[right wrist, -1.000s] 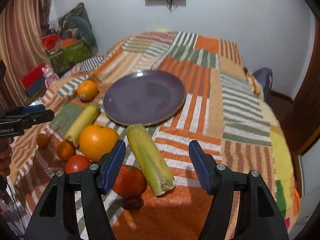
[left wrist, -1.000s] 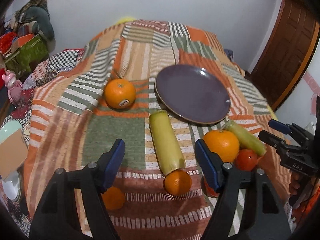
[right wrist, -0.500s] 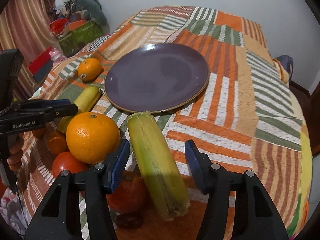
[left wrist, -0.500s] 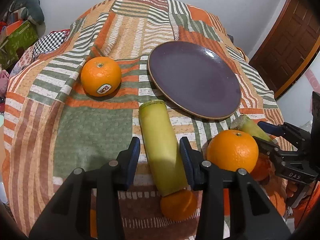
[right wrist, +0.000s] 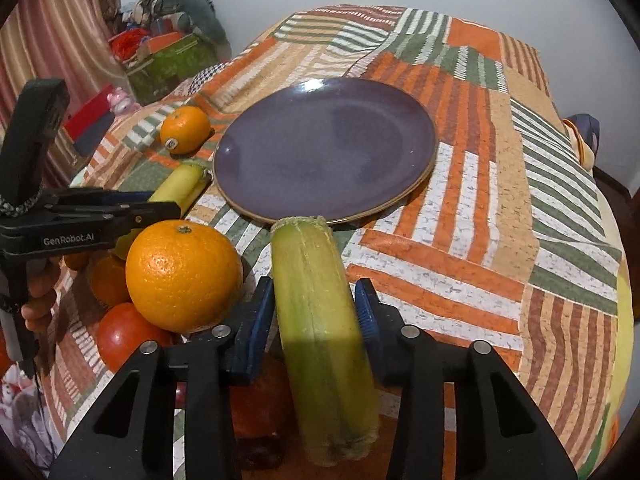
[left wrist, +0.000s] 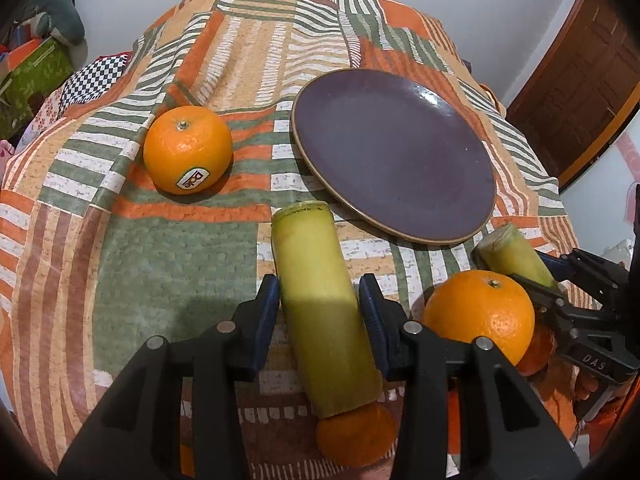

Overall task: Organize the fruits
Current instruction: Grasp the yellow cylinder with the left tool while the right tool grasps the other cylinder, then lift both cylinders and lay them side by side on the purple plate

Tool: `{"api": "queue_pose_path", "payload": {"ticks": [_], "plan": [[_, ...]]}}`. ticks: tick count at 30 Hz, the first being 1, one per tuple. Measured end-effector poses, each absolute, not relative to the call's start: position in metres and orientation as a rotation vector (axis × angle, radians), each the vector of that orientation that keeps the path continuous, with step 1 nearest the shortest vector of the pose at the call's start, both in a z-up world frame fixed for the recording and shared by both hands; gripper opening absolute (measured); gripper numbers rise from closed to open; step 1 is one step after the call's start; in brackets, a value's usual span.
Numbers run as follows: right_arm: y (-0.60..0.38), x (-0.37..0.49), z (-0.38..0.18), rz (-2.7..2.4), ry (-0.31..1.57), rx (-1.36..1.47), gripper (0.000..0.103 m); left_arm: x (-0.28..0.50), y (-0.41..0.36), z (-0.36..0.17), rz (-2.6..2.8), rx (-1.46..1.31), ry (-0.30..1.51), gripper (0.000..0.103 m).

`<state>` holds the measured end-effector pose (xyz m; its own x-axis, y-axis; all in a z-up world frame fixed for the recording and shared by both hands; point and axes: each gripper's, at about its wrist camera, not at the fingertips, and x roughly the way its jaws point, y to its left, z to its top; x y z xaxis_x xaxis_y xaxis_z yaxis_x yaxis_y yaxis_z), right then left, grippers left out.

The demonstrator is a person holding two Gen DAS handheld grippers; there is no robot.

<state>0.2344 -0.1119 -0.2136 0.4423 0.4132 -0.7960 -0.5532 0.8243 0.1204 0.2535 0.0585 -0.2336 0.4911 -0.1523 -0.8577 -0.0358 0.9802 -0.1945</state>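
My left gripper [left wrist: 319, 298] is shut on a smooth yellow-green corn cob [left wrist: 320, 296] lying on the patchwork cloth. My right gripper [right wrist: 316, 300] is shut on a second, ridged corn cob [right wrist: 320, 320]. Each gripper shows in the other's view, the right one [left wrist: 548, 280] and the left one [right wrist: 168, 204]. An empty purple plate [left wrist: 394, 152] lies just beyond both cobs and also shows in the right wrist view [right wrist: 324, 150]. A large orange [right wrist: 182, 280] sits between the cobs. A stickered orange [left wrist: 188, 148] sits left of the plate.
A tomato [right wrist: 124, 336], small tangerines [left wrist: 356, 436] and a reddish fruit [right wrist: 260, 404] lie near the front edge under the grippers. Boxes and soft toys [right wrist: 168, 56] stand beyond the table's left side. A wooden door [left wrist: 580, 80] is at the right.
Both grippers have moved forward and down and closed from wide open onto the two corn cobs.
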Motion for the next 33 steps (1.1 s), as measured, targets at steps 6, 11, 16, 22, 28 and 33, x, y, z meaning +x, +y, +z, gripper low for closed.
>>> {"api": "queue_pose_path", "payload": {"ticks": [6, 11, 16, 22, 28, 33], "plan": [[-0.124, 0.231, -0.202, 0.566, 0.900, -0.125, 0.035, 0.246, 0.055, -0.223, -0.042, -0.155, 1.029, 0.040], [-0.133, 0.227, -0.184, 0.542, 0.842, -0.107, 0.034, 0.237, 0.057, -0.200, -0.047, -0.154, 0.978, 0.038], [-0.138, 0.226, -0.167, 0.528, 0.787, -0.081, 0.034, 0.231, 0.054, -0.176, -0.072, -0.134, 0.919, 0.037], [-0.136, 0.226, -0.152, 0.533, 0.736, -0.065, 0.034, 0.234, 0.048, -0.157, -0.082, -0.121, 0.873, 0.036], [-0.131, 0.238, -0.140, 0.537, 0.697, -0.048, 0.034, 0.247, 0.041, -0.147, -0.103, -0.132, 0.851, 0.036], [-0.120, 0.251, -0.137, 0.546, 0.688, -0.037, 0.034, 0.265, 0.034, -0.148, -0.134, -0.139, 0.862, 0.036]]}}
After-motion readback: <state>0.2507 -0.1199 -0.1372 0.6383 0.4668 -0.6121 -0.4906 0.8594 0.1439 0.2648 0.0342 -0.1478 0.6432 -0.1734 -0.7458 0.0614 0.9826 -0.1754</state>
